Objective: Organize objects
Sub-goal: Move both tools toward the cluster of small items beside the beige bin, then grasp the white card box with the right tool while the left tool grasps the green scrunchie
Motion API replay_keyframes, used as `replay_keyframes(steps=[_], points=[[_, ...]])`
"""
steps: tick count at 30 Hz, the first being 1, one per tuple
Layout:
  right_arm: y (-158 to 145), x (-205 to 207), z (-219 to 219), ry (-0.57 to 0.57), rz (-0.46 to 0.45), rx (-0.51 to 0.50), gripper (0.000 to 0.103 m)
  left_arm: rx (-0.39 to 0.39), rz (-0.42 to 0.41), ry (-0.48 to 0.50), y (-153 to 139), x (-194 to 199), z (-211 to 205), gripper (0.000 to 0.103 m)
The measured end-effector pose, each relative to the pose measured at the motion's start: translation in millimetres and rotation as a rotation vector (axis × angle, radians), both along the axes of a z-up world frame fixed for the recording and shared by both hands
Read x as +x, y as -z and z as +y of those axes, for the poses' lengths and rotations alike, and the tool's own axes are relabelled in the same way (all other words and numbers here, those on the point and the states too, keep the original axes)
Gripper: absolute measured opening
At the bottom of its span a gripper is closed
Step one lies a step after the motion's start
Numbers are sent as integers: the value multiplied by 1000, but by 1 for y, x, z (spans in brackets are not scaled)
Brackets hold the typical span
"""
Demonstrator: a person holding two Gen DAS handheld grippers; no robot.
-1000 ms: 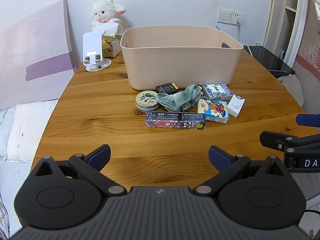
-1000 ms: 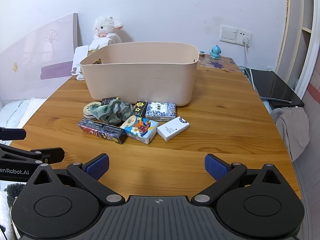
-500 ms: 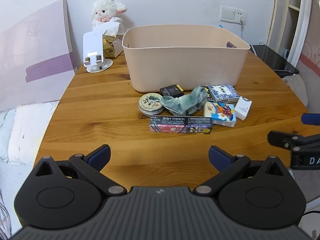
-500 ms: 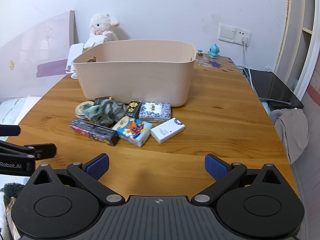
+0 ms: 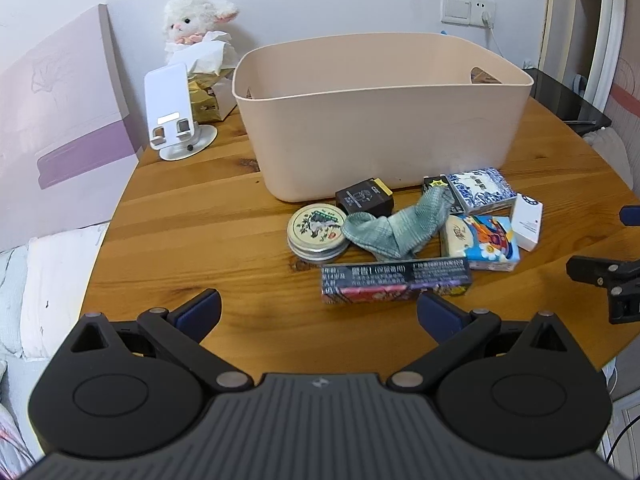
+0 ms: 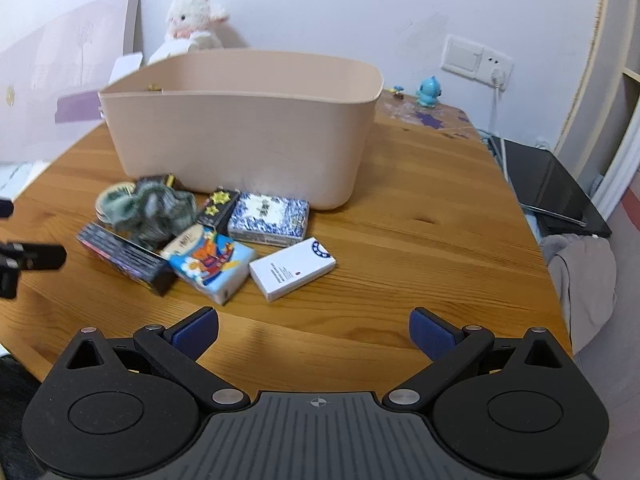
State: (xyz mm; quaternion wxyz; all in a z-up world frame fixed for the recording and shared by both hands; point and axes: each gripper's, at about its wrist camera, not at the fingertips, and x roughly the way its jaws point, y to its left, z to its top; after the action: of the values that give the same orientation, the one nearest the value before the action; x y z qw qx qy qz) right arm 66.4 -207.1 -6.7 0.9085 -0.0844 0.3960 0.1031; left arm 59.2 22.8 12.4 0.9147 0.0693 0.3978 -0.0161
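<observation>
A round knotty-pine wooden worktop [image 5: 192, 232] stands against a white wall, with a white plush lamb [image 5: 192, 20] and a white phone stand [image 5: 176, 120] at its far left and a large beige plastic tub [image 5: 380, 108] in the middle. Just in front of the tub lies a cluster: a round metal tin [image 5: 318, 230], a crumpled green cloth [image 5: 396, 226], a long dark carton [image 5: 396, 278], a colourful tissue pack [image 6: 212, 264] and a white box [image 6: 292, 268]. The left gripper [image 5: 318, 310] has wide, empty jaws just near of the carton; the right gripper [image 6: 314, 330] has wide, empty jaws near the white box.
</observation>
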Motion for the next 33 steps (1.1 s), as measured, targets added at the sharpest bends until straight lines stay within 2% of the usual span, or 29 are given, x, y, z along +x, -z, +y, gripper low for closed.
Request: replay_keyframes(steps=[6,17,24,25,26,28,30,31,32,33], points=[[17,19,-2,-16,17,-27,103,-37,-9,16,6,17,-4,103],[36,52,-2,-46,54,39,103,-97,-23,63,16,43,-14,103],[43,65,6,-96,25,33,97,-50,-62,112,20,51,-27,103],[43,67,6,-103,25,43,96,-40,-71,120,20,52,-29,100],[43,68,6,-108,27,51,93,-37,-83,130,20,52,-31,87],[42,69,5,-120,26,64,88,-30,-90,152,20,53,-35,77],[41,66,6,-133,14,68,77,-21,-81,149,23,55,-37,71],[40,65,6,-138,9,71,74,-19,-75,148,24,55,-38,63],[39,63,6,-142,4,74,63,-17,-70,147,26,56,-37,55],[39,62,5,-145,2,81,58,-17,-69,148,27,56,-36,51]])
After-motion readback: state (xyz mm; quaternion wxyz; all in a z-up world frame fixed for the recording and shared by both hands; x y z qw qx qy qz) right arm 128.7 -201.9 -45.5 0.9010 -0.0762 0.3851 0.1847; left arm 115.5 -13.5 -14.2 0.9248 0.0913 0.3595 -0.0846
